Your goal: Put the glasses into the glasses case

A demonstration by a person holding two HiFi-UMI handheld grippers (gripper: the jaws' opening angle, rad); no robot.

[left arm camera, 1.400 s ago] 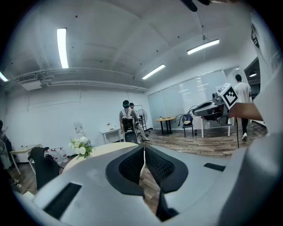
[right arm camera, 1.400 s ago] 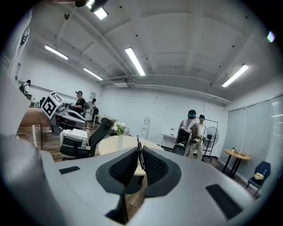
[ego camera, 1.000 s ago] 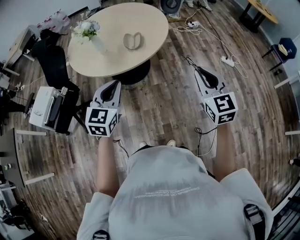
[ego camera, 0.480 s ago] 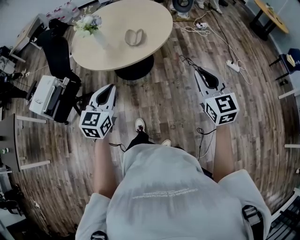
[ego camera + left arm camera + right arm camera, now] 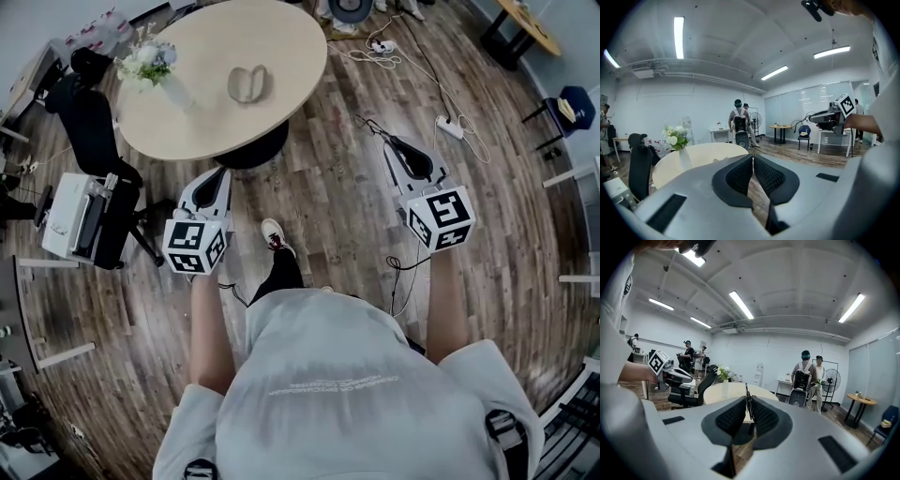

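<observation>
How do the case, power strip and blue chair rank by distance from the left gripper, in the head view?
From the left gripper:
1. Case, on the table ahead.
2. Power strip, off to the right.
3. Blue chair, far right edge.

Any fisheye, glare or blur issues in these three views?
Head view: strong barrel bend, floorboards curve, evenly lit, sharp. Left gripper view: black vignette corners, ceiling strip light blown out. Right gripper view: same vignette, strip lights glaring.

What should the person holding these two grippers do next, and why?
Probably step closer to the round table: both the left gripper and right gripper are shut, empty, and over the floor, short of the tan item lying there.
</observation>
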